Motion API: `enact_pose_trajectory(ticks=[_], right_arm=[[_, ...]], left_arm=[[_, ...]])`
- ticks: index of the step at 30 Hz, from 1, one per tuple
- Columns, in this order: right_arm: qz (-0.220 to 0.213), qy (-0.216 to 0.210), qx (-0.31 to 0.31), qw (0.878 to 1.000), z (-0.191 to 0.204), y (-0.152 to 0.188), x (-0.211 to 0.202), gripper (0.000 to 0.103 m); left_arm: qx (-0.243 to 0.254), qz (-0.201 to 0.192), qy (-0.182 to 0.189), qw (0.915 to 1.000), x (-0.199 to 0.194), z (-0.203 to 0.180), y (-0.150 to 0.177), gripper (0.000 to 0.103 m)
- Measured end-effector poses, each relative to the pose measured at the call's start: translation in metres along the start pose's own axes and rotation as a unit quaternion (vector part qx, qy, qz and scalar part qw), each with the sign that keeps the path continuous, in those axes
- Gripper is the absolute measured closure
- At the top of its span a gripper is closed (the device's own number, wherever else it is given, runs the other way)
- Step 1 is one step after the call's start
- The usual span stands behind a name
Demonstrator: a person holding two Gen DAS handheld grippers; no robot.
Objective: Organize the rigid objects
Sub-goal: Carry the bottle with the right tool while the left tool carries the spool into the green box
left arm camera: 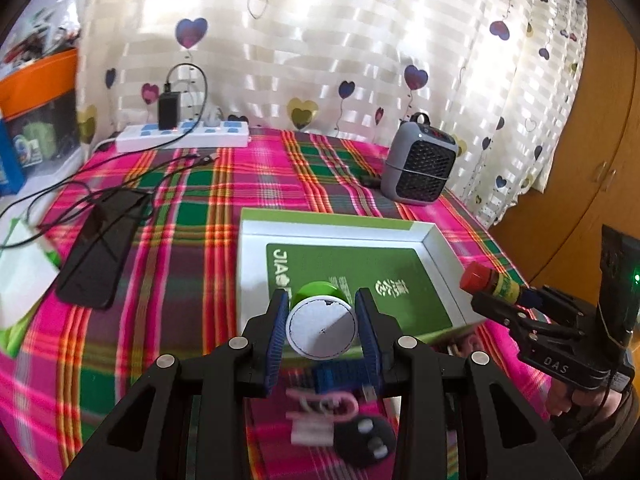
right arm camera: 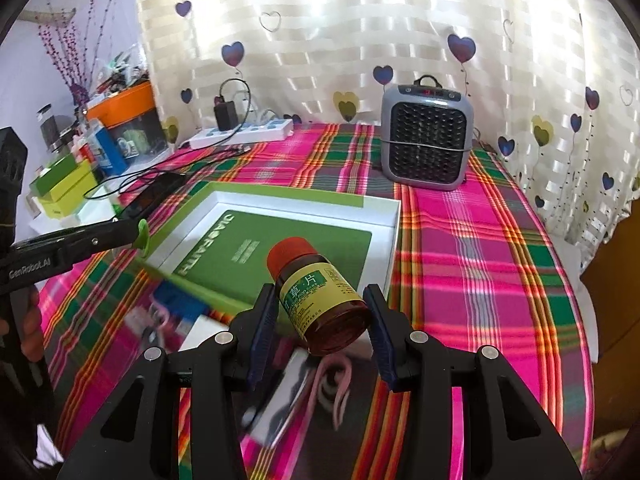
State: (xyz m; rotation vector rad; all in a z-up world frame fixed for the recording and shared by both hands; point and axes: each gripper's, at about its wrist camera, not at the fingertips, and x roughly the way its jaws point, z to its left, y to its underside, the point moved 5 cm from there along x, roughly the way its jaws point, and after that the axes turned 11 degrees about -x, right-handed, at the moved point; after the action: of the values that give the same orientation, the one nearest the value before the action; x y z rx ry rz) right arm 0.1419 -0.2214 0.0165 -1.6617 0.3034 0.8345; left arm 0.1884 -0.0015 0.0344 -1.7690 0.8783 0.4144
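The open white box [left arm camera: 440,246], with a green card lying flat on its floor, sits on the plaid tablecloth [left arm camera: 200,200] and looks to be where the loose items go. The left gripper [left arm camera: 322,322] pinches a small round jar [left arm camera: 322,326] with a green lid and white base, holding it on its side between the blue pads, just over the box's near edge. The right gripper [right arm camera: 322,316] carries a brown pill bottle [right arm camera: 320,296] with a red cap and yellow-green label, tilted with the cap pointing away toward the box; the pads flank the bottle and appear to clamp it, though the contact on the right pad is not clear. From the left wrist view the bottle's cap hangs just beside the box's right wall, outside it. My reading is that both items are mid-carry and the placing step is in hand. The next move calls for bringing each item over the green card, lowering it until it rests, then releasing; with both grippers near the same box, they need to stay apart. A round jar and bottle laid sideways could roll. Near the front edge lie a black key fob [left arm camera: 366,440], a pink clip [left arm camera: 324,404] and a blue item [left arm camera: 340,376], blurred, likely still to be sorted.
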Motion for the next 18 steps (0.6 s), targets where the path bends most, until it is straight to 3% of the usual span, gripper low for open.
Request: enact_pose_trajectory(ticks=[18], right_arm=[[0.049, 0.002, 0.017, 0.999, -0.025, -0.022, 0.074, 0.058]], left_arm=[[-0.005, 0.037, -0.015, 0.9992, 0.070, 0.005, -0.026, 0.070]])
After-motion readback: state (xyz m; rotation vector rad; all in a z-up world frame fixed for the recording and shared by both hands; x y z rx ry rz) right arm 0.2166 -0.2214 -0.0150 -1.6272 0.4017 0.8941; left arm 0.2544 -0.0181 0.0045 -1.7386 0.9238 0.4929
